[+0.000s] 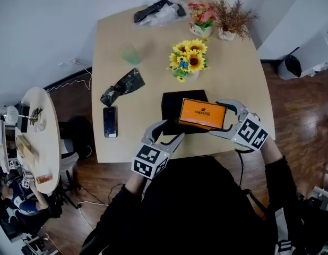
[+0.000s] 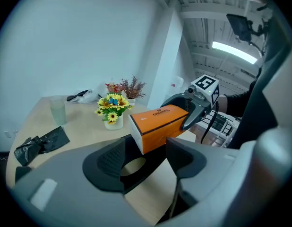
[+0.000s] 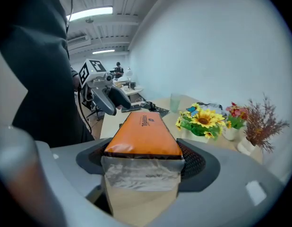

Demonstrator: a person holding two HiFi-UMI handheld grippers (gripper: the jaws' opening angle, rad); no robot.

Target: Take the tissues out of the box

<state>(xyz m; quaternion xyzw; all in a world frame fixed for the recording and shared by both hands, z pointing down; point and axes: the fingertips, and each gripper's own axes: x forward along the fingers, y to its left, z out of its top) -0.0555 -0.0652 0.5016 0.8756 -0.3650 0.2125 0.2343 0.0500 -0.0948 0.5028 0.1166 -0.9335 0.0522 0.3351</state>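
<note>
A pale wooden table [image 1: 148,68] stands on a dark wood floor by white walls, and at the far left of the head view there is a small round side table [image 1: 47,137] with clutter on it. On the left part of the big table a dark phone [image 1: 110,121] lies flat near the front edge. A crumpled black bag [image 1: 122,86] lies just behind it, and a pale green cup [image 1: 130,53] stands further back. The left gripper [image 1: 172,130] comes in over the front edge. Its fingers are spread with nothing pinched between them, and the near end of the tissue pack sits just beyond their tips. A black box [image 1: 172,102] rests on the table in front of the person, with a vase of sunflowers [image 1: 188,60] right behind it. The orange tissue pack [image 1: 203,113] is out of the box and is held over its right part, tilted a little. The right gripper [image 1: 219,118] pinches the pack by its right end, one finger on each side, and in the right gripper view the clear wrapper at that end is bunched between the pads. A pot of pink flowers [image 1: 201,15] and a pot of dried twigs [image 1: 233,17] stand at the far edge. A dark bin [image 1: 290,66] sits on the floor at the right.
</note>
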